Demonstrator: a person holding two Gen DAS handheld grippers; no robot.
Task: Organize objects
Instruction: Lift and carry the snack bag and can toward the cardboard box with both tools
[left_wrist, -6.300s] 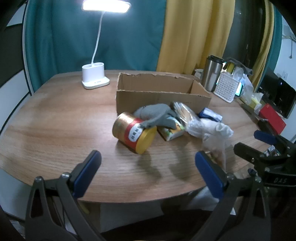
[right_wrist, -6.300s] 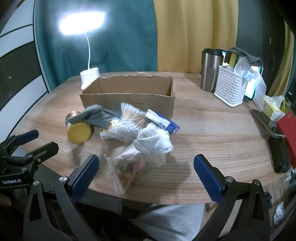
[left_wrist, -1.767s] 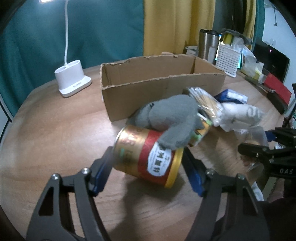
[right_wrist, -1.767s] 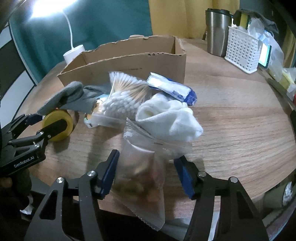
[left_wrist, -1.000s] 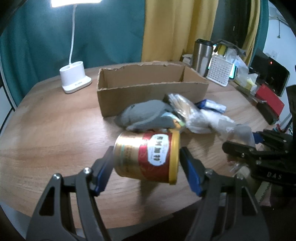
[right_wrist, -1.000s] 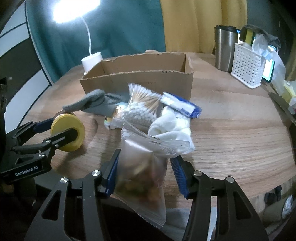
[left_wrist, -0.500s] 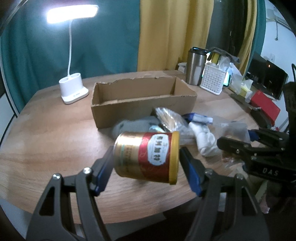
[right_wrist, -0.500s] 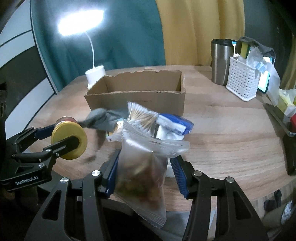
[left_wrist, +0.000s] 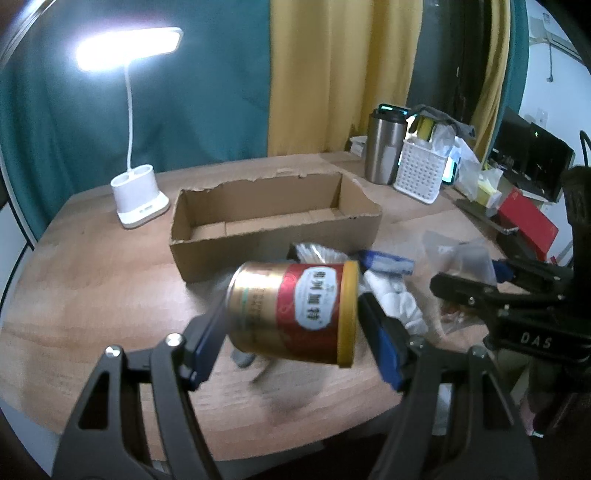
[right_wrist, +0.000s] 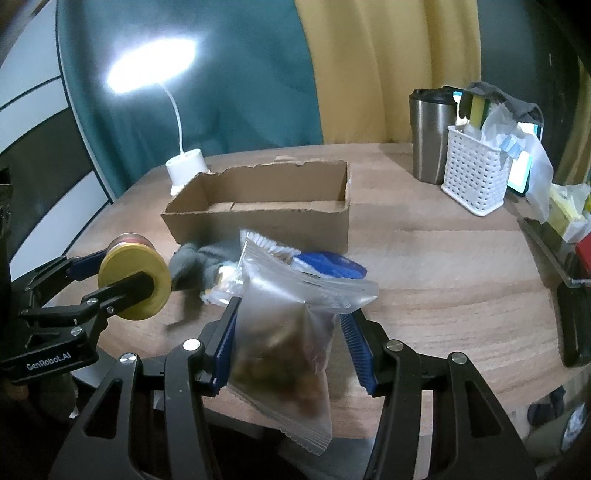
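My left gripper (left_wrist: 295, 336) is shut on a gold and red tin can (left_wrist: 291, 310) with a yellow lid, held on its side above the table; the can also shows in the right wrist view (right_wrist: 135, 280). My right gripper (right_wrist: 291, 350) is shut on a clear zip bag of snacks (right_wrist: 284, 332), lifted off the table. An open, empty cardboard box (left_wrist: 273, 221) stands behind, also in the right wrist view (right_wrist: 258, 206). A grey sock (right_wrist: 203, 262), a cotton swab pack (left_wrist: 317, 253), a blue packet (right_wrist: 328, 269) and a white cloth (left_wrist: 395, 306) lie in front of it.
A white desk lamp (left_wrist: 138, 199) stands left of the box. A steel tumbler (right_wrist: 430, 133) and a white basket (right_wrist: 476, 181) stand at the back right. A red box (left_wrist: 528, 221) and dark items lie along the right edge of the wooden table (right_wrist: 443, 266).
Both grippers have risen, lifting the can and the snack bag higher above the table. The box interior shows more from above.
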